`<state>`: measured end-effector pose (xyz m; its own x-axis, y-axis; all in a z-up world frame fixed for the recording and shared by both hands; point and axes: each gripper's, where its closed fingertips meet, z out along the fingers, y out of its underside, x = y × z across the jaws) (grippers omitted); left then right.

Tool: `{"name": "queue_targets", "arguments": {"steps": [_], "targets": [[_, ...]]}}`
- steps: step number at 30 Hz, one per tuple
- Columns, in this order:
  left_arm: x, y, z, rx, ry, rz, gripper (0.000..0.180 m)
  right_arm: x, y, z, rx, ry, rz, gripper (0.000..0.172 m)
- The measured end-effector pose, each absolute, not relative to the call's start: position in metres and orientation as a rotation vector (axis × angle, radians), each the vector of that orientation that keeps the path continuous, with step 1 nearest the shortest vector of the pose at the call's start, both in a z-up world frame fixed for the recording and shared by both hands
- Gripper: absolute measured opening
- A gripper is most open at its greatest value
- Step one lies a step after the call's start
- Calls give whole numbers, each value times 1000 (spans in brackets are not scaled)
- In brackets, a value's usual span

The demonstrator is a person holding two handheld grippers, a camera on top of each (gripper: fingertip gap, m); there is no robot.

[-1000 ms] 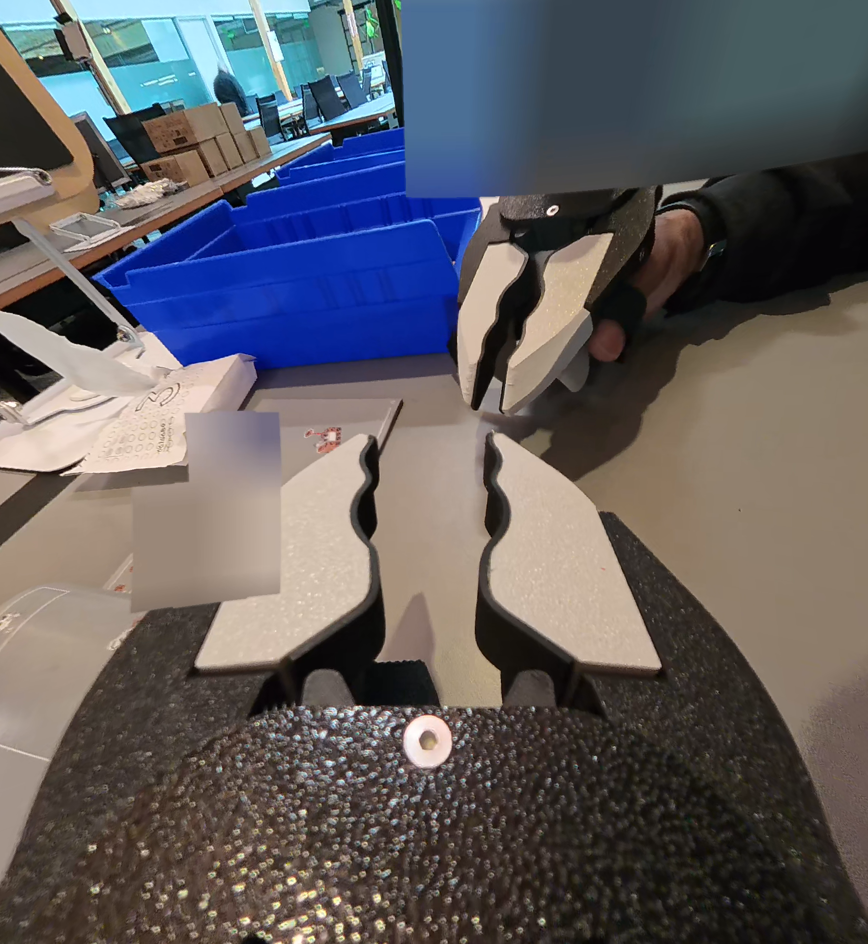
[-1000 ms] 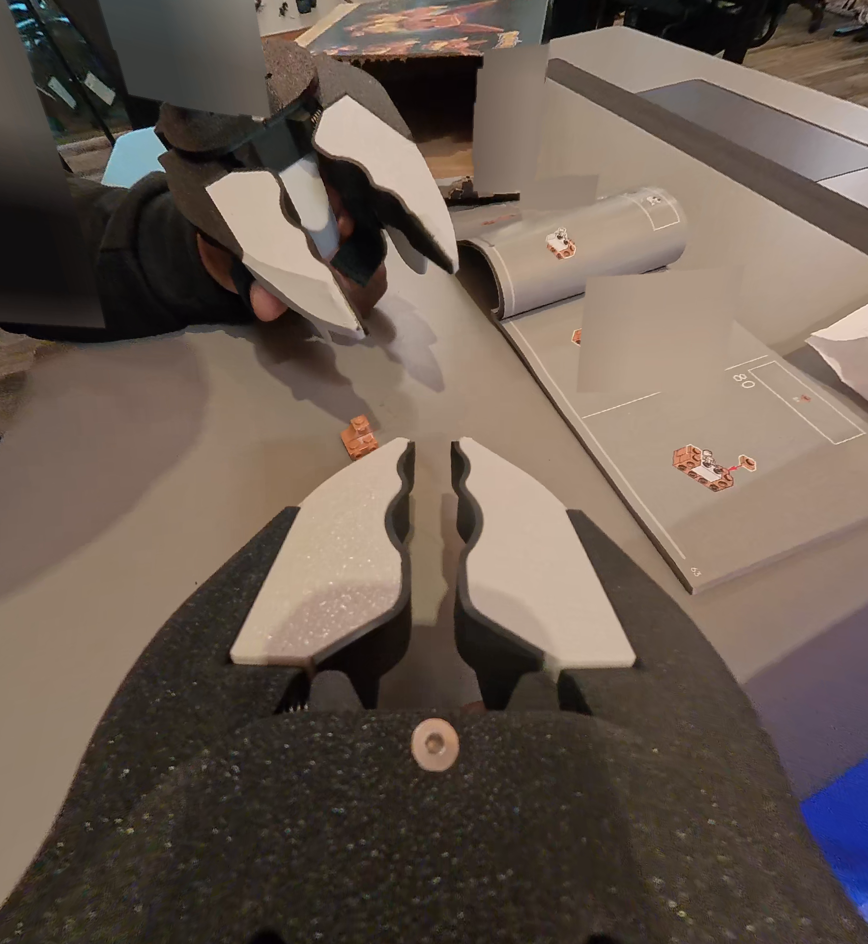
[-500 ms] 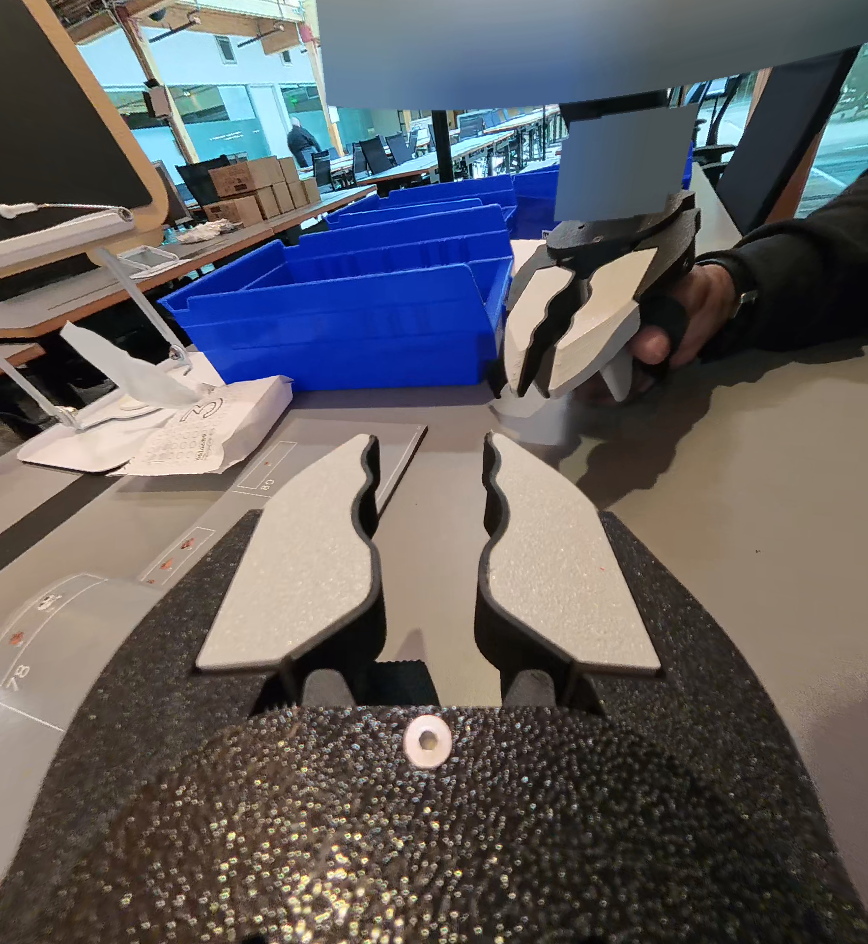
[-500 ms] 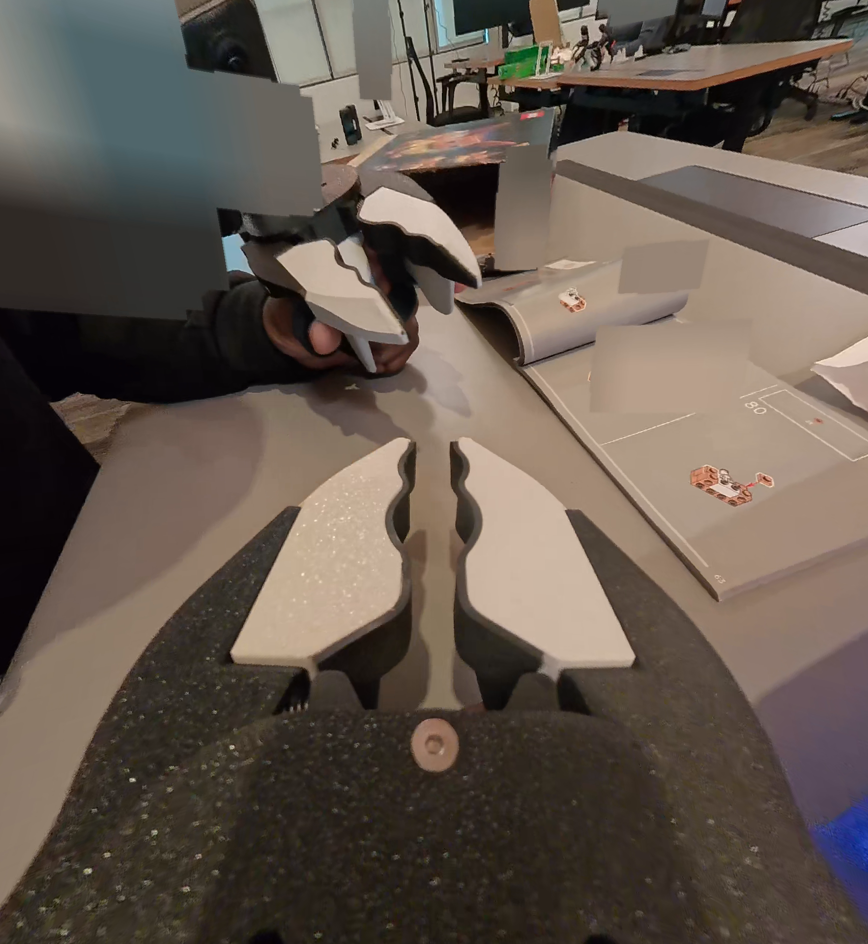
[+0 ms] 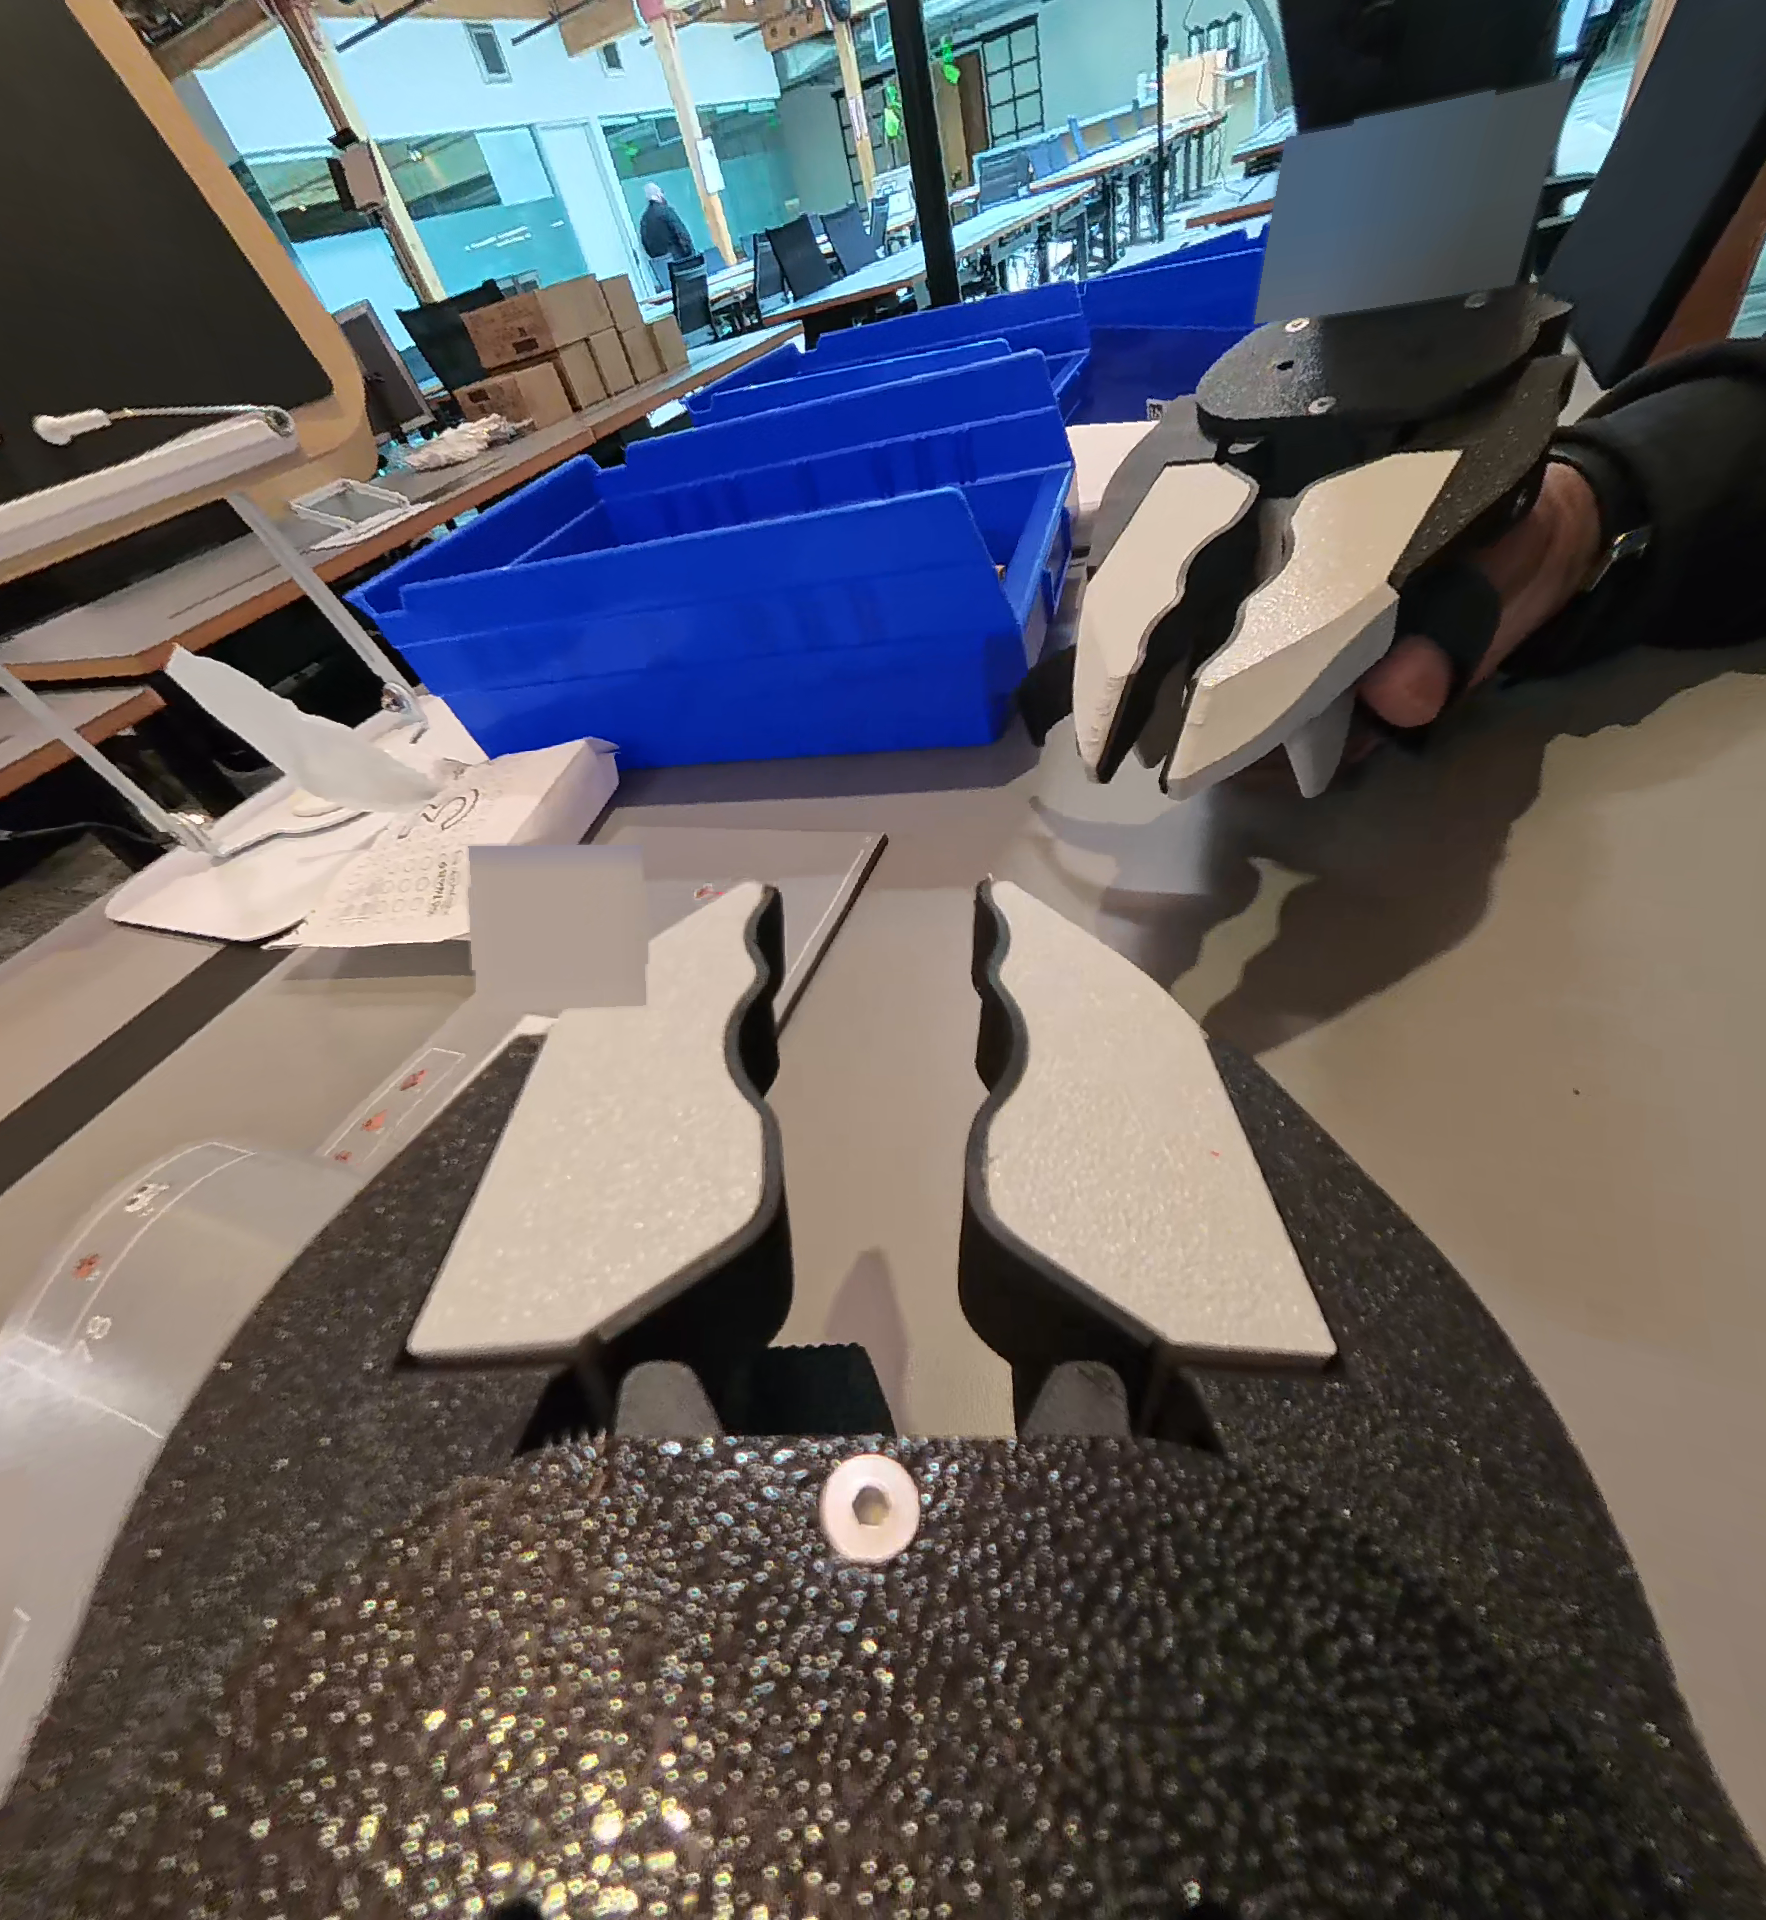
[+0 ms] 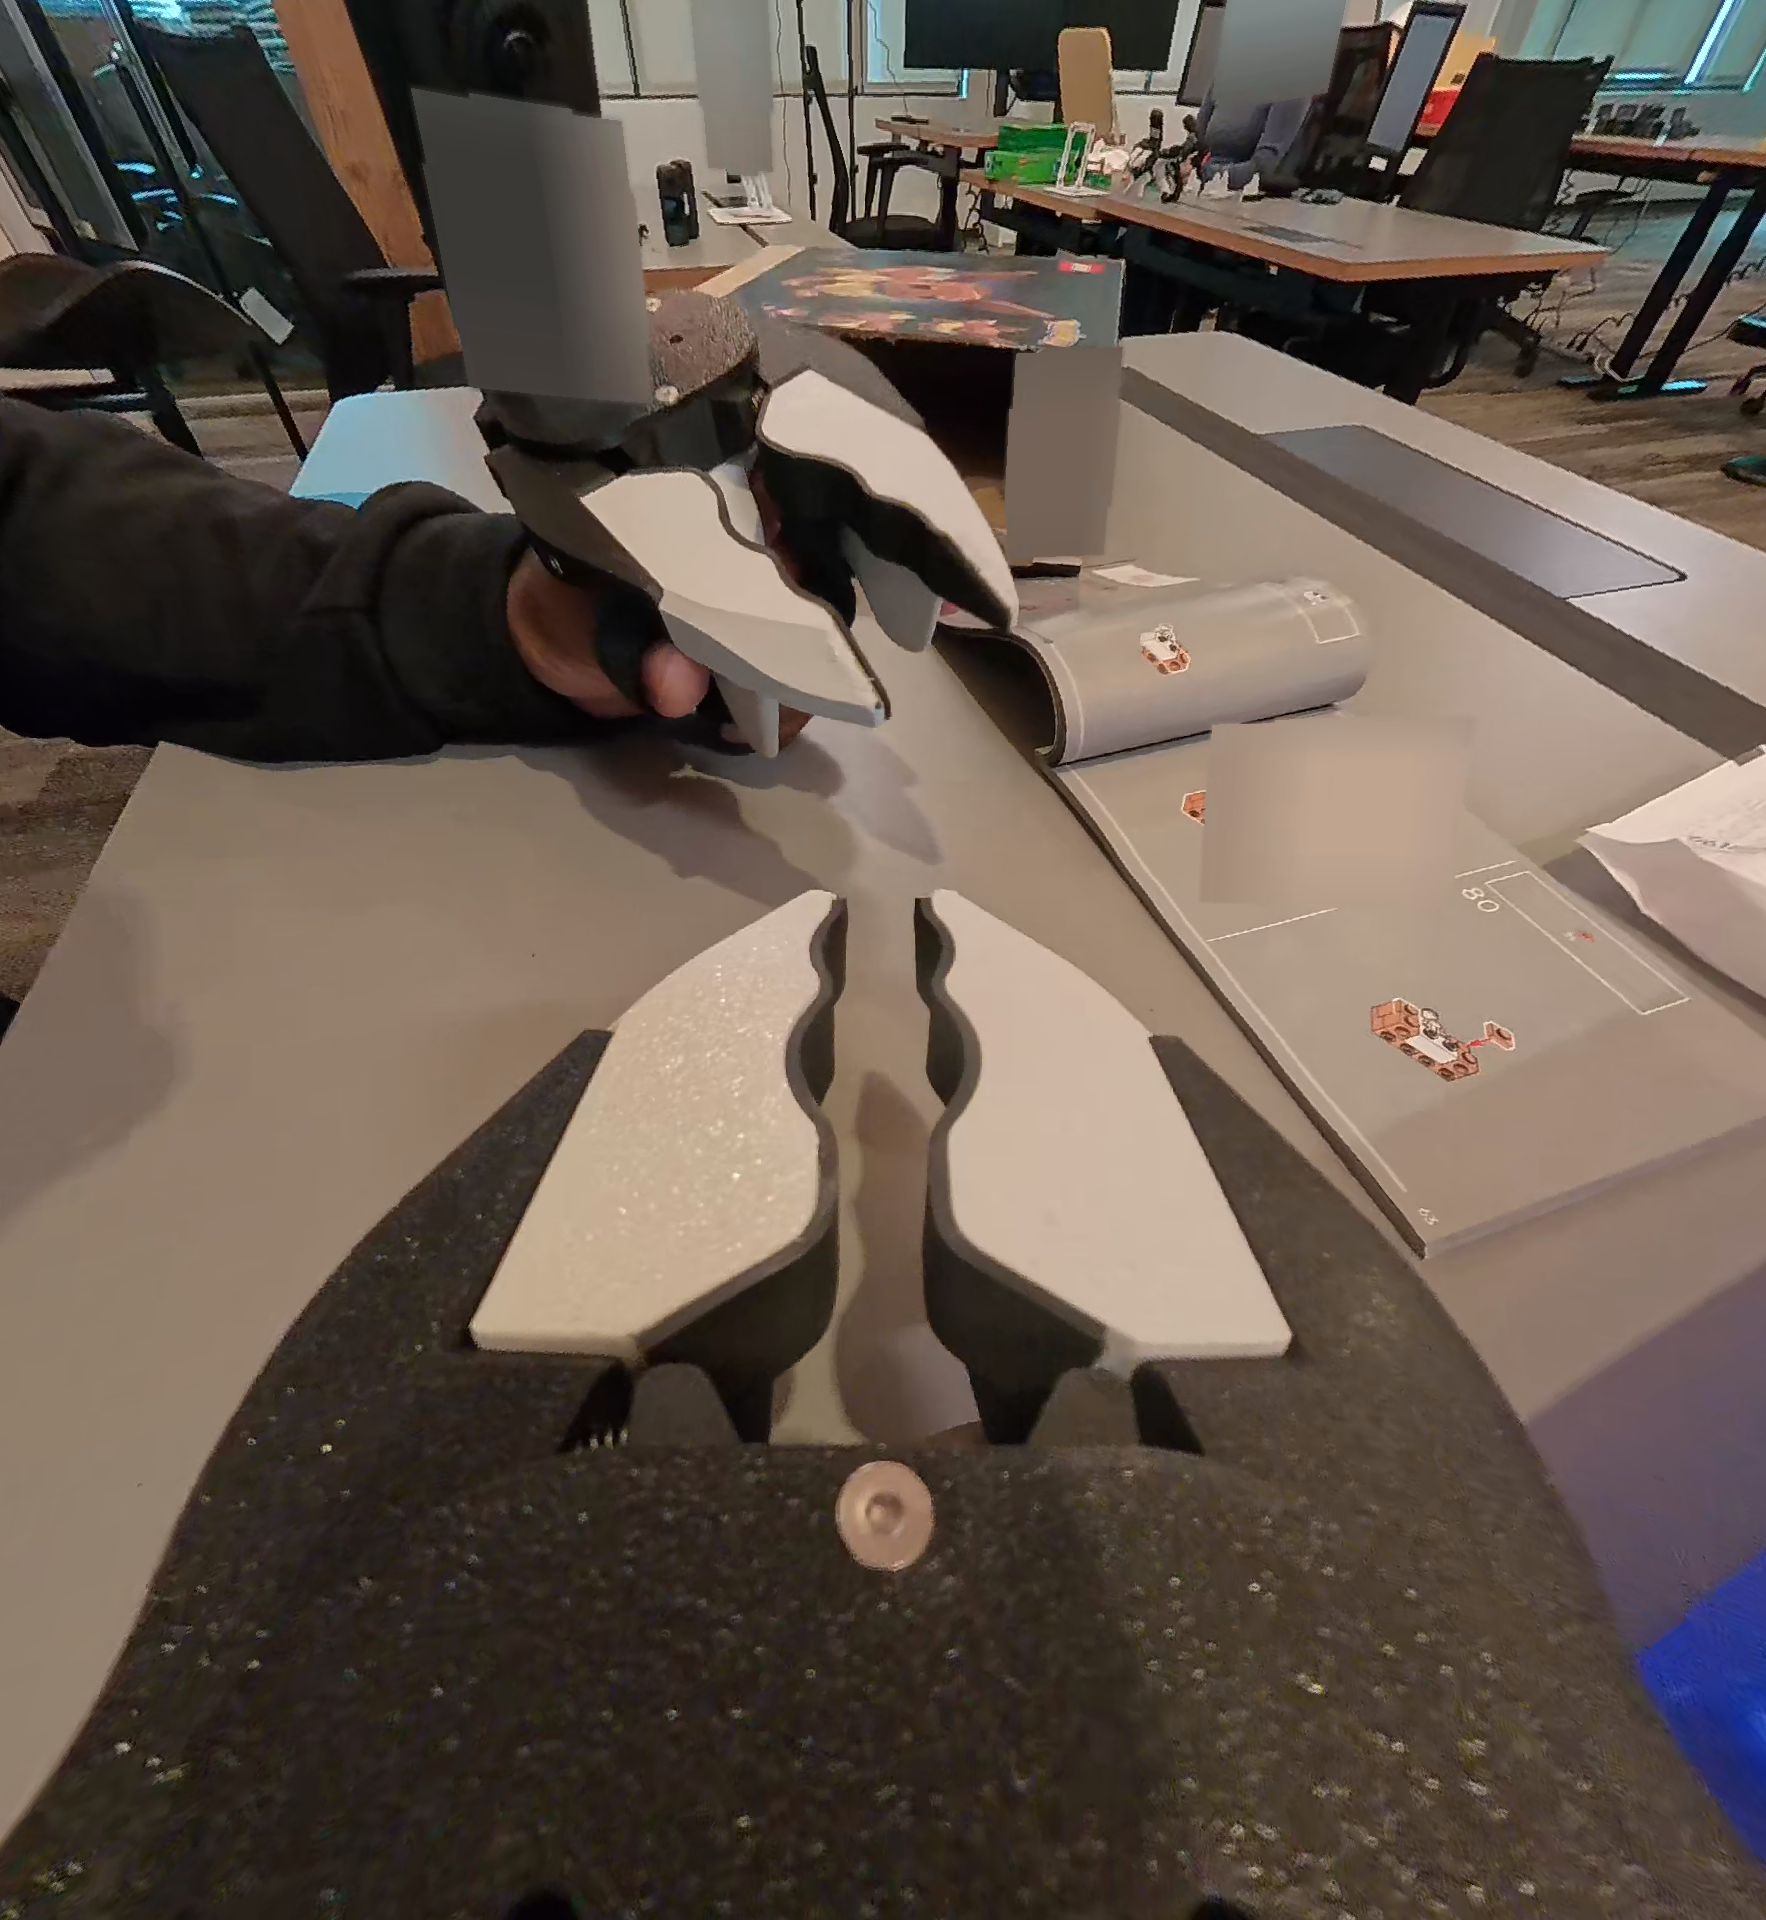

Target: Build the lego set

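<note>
Fingers of the left gripper (image 5: 877,904) stand apart, grasping nothing, above a bare grey table (image 5: 1481,1143). Ahead to their left lie an open instruction booklet (image 5: 744,883) and blue bins (image 5: 733,623); ahead right hangs the right gripper (image 5: 1133,774); office desks fill the room behind.

Fingers of the right gripper (image 6: 879,904) show a narrow gap with nothing in it. Just right lies the booklet (image 6: 1378,987); beyond it an open cardboard box (image 6: 962,343).

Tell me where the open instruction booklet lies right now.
In the right wrist view, the instruction booklet lies flat on the grey table, right of the right gripper; its turned pages curl beside the cardboard box.
</note>
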<state>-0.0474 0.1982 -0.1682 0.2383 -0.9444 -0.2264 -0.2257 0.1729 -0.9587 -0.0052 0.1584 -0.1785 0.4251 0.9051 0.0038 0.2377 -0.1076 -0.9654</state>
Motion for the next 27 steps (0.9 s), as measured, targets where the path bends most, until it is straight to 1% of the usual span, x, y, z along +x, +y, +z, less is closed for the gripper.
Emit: {"name": "queue_targets", "arguments": {"steps": [7,9,11,14,16,18,19,22,24,27], "targets": [[-43,197,-173,-1323,1279,-761,34,0,161,-172,-1642,-931,900,12],[-43,199,-172,-1325,1267,-763,34,0,155,-158,-1630,-889,974,12],[-44,203,-169,-1326,1243,-771,34,8,148,-126,-1593,-870,1029,12],[-45,210,-165,-1334,1199,-787,34,62,162,-73,-1597,-861,788,8],[-45,212,-164,-1341,1185,-798,34,116,190,-61,-1685,-912,498,3],[-45,211,-164,-1336,1189,-794,34,180,241,-84,-1903,-964,145,4],[-45,210,-165,-1335,1195,-787,34,206,262,-107,-2046,-982,65,5],[-43,208,-167,-1328,1216,-763,34,233,287,-170,-2376,-1058,144,0],[-42,207,-168,-1323,1226,-752,34,236,293,-192,-2458,-1154,92,0],[-42,207,-169,-1319,1231,-743,33,232,293,-212,-2559,-1237,79,3]]}}
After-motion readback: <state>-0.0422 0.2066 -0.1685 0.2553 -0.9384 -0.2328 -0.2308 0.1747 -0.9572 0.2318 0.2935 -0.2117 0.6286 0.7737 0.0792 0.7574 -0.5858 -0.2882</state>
